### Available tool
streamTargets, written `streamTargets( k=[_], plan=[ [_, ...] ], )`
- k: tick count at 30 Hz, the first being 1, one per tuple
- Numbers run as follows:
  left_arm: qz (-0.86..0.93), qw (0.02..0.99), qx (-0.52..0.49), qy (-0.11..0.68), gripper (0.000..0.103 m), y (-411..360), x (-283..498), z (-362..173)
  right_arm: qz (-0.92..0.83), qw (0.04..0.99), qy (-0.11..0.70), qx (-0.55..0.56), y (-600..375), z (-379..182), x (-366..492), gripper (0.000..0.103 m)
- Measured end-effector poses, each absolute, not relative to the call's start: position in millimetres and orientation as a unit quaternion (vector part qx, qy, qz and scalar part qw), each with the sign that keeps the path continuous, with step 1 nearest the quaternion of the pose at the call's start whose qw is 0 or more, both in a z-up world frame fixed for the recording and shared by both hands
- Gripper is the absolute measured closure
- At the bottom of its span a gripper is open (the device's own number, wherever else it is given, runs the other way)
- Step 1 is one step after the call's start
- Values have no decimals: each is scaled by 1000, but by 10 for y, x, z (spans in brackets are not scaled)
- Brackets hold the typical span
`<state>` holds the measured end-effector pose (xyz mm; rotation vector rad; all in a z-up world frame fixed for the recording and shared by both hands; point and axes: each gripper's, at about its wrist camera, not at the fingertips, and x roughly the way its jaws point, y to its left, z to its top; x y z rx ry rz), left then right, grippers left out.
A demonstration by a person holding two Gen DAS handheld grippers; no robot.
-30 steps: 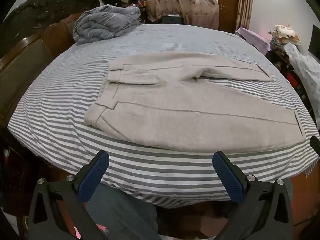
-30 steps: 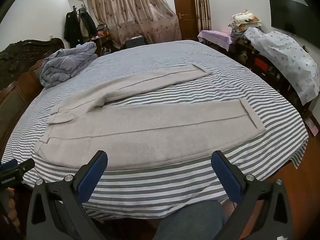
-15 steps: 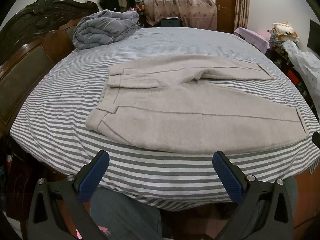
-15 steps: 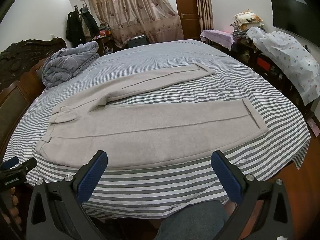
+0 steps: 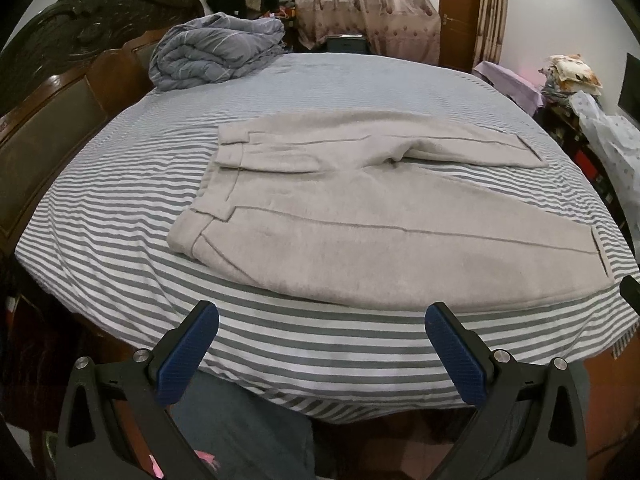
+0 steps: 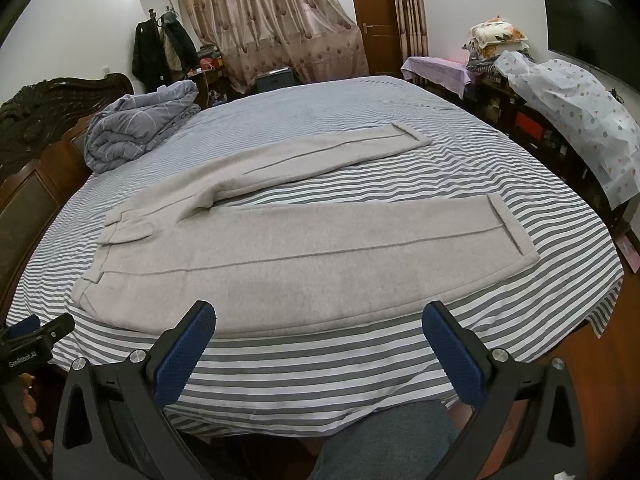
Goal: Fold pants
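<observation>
Beige pants (image 5: 360,216) lie flat on a grey-and-white striped bed (image 5: 120,208), waistband to the left, two legs spread apart toward the right; they also show in the right wrist view (image 6: 280,248). My left gripper (image 5: 318,320) is open and empty, held above the bed's near edge, short of the near leg. My right gripper (image 6: 318,318) is open and empty, also over the near edge just short of the near leg. The left gripper's body (image 6: 28,340) shows at the lower left of the right wrist view.
A folded grey-blue quilt (image 5: 212,52) sits at the bed's far left corner by the dark wooden headboard (image 5: 52,120). Covered furniture (image 6: 576,112) and a lilac-covered table (image 6: 436,68) stand along the right wall. The person's legs (image 6: 384,440) are below the bed's edge.
Both grippers have risen a little and eased toward the bed, so the pants sit slightly lower and closer in view. Both stay open.
</observation>
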<state>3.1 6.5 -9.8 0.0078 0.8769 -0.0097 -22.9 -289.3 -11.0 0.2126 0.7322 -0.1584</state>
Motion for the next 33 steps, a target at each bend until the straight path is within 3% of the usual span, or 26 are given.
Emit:
streamTargets(
  k=[33],
  plan=[
    [15,888,4,460,1,95,106,-273,-75,923,362,105,-2815,-175,-231,0]
  ],
)
